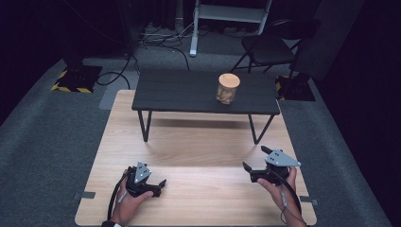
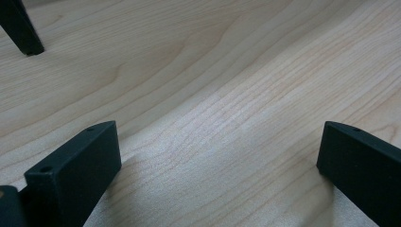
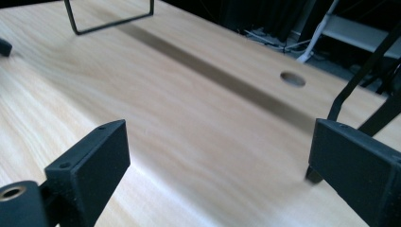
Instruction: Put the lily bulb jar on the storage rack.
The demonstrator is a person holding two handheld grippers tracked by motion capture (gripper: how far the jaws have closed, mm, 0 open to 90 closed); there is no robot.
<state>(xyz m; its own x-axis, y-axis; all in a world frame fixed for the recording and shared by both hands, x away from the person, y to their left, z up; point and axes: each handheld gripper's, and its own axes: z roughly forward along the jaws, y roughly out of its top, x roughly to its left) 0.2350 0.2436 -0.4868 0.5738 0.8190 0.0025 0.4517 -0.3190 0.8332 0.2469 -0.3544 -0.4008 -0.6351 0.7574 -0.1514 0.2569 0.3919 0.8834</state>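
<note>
A short round jar [image 1: 228, 88] with a pale wooden lid stands upright on a low black bench [image 1: 179, 92] at the far side of the wooden table [image 1: 198, 142]. My left gripper [image 1: 150, 179] rests low over the table's near left part, held by a hand. In its own view the left gripper [image 2: 220, 142] is open, with bare wood between its jaws. My right gripper [image 1: 255, 159] is at the near right, angled toward the bench. Seen along its own jaws, the right gripper [image 3: 221, 137] is open and holds nothing. Both are far from the jar.
The bench stands on thin black wire legs [image 3: 111, 21], one foot [image 2: 21, 28] close ahead of the left gripper. A round hole [image 3: 293, 78] pierces the tabletop. Beyond the table are a folding chair [image 1: 269, 47], a white stand [image 1: 194, 42] and floor cables [image 1: 161, 40].
</note>
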